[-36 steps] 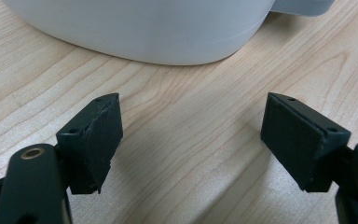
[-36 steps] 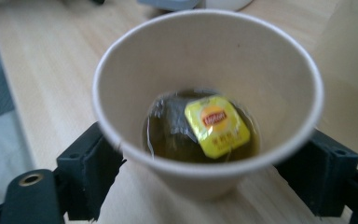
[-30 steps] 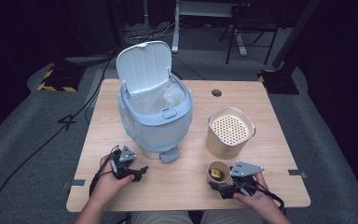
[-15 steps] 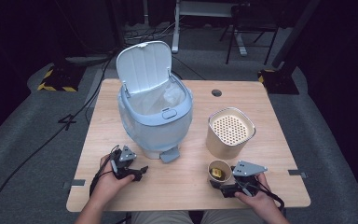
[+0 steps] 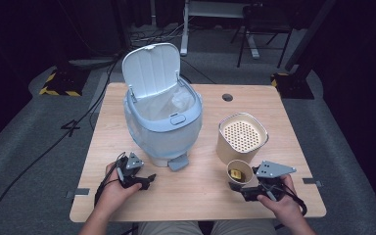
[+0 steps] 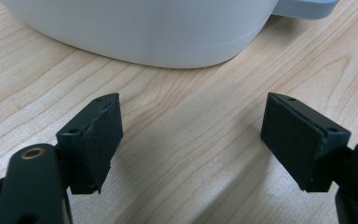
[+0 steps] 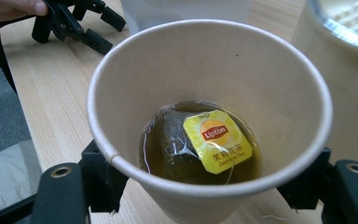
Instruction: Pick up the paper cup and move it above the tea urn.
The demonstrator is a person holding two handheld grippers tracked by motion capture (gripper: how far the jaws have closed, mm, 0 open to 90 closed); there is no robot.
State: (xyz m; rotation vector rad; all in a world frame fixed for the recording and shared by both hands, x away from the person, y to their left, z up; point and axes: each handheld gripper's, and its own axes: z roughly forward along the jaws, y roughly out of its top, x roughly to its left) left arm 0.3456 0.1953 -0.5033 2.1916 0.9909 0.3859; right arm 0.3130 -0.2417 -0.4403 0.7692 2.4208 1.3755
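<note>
Right gripper (image 5: 241, 187) jaws just closed, clamping the paper cup (image 7: 209, 116) with a tea bag (image 7: 200, 142) inside; left gripper (image 6: 191, 140) released, jaws wide, nothing between.

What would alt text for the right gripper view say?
A paper cup held between the right gripper's black fingers contains brown tea and a soaked tea bag with a yellow Lipton tag. Behind it lie the wooden table and the left gripper.

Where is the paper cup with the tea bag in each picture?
High view: the paper cup sits at lower right, in front of the right gripper.
Left gripper view: not in it.
Right gripper view: the cup sits mid-frame, between the jaws.
Shared landmark: the pale blue bin.
</note>
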